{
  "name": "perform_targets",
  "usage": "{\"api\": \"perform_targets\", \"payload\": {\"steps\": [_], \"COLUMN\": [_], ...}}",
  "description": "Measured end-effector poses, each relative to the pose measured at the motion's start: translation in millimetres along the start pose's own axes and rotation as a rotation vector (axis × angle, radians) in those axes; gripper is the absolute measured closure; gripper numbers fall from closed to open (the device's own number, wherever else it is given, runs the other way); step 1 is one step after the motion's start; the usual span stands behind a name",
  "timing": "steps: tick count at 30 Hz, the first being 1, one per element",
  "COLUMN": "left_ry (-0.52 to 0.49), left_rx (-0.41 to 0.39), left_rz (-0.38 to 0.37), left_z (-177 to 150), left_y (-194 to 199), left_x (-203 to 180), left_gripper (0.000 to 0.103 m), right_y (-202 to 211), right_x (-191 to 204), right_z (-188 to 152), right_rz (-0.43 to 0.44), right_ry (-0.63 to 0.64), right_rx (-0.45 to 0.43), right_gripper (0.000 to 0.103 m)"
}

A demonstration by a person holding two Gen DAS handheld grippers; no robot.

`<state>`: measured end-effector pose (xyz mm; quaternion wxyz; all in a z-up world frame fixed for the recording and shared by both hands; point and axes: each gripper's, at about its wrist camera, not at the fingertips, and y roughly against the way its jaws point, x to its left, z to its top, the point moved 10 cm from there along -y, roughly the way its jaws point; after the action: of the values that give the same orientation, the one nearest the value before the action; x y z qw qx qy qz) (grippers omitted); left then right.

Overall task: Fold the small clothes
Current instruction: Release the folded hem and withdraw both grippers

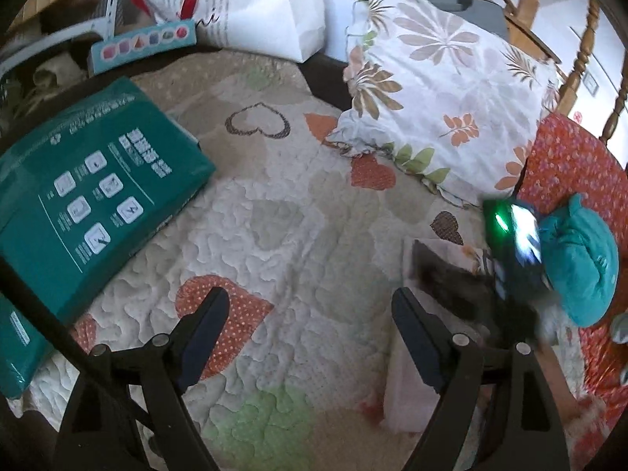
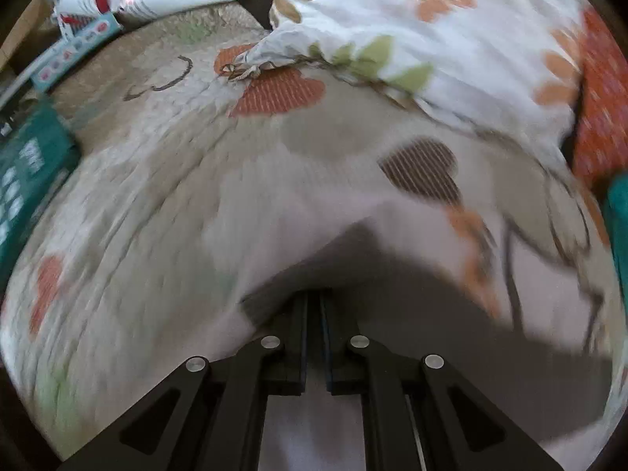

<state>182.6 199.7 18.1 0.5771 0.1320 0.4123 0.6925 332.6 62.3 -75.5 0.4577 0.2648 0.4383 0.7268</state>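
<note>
In the left wrist view, a large teal plastic-wrapped package with white icons [image 1: 98, 192] lies at the left on the cream quilted bedspread with orange, brown and green hearts [image 1: 274, 212]. The left gripper [image 1: 308, 310] hangs over a bare part of that quilt, its black fingers [image 1: 208, 314] spread wide with nothing between them. Behind, a white pillow printed with brown and orange leaves [image 1: 443, 90] rests against the bed's head. Just right of the left gripper lies the small pale pink garment with an orange and dark print [image 1: 412, 384], flat on the quilt. Farther right, blurred, the right gripper's body shows a green light, beside a teal soft bundle [image 1: 581, 263] on an orange-red flowered cloth [image 1: 569, 165].

In the blurred right wrist view, the right gripper [image 2: 314, 298] has its fingers [image 2: 300, 337] pressed together, pinching a raised fold of the pale pink garment [image 2: 306, 235], which tents up from the quilt [image 2: 137, 180] at the fingertips.
</note>
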Motion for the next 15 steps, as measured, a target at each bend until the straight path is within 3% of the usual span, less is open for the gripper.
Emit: {"api": "perform_targets", "payload": {"steps": [4,7,8,9,10,15], "left_ry": [0.017,0.016,0.007,-0.001,-0.013,-0.13], "left_rx": [0.017,0.028,0.028,0.03,0.034,0.085], "left_rz": [0.02,0.022,0.025,0.025,0.024,-0.017], "left_z": [0.1,-2.3,-3.9,-4.9,-6.8,-33.9], "left_y": [-7.2,-9.3,-9.3,-9.4,-9.8,-15.8], "left_x": [6.2,6.3,4.6,3.2,0.6,-27.4], "left_gripper": [0.019,0.019,0.019,0.019,0.019,0.019], "right_y": [-17.8,1.0,12.8,29.9,40.9,101.6], "right_x": [2.3,-4.7,-10.4,-21.1,-29.3,-97.8], "right_z": [40.4,45.6,44.0,37.9,31.8,-31.0], "right_rz": [0.013,0.085,0.099,0.106,0.106,0.059], "right_ry": [-0.035,-0.096,-0.116,-0.138,-0.149,-0.199], "right_rx": [-0.006,-0.026,-0.047,-0.073,-0.089,-0.118], "right_gripper": [0.093,0.09,0.079,0.065,0.059,0.058]}}
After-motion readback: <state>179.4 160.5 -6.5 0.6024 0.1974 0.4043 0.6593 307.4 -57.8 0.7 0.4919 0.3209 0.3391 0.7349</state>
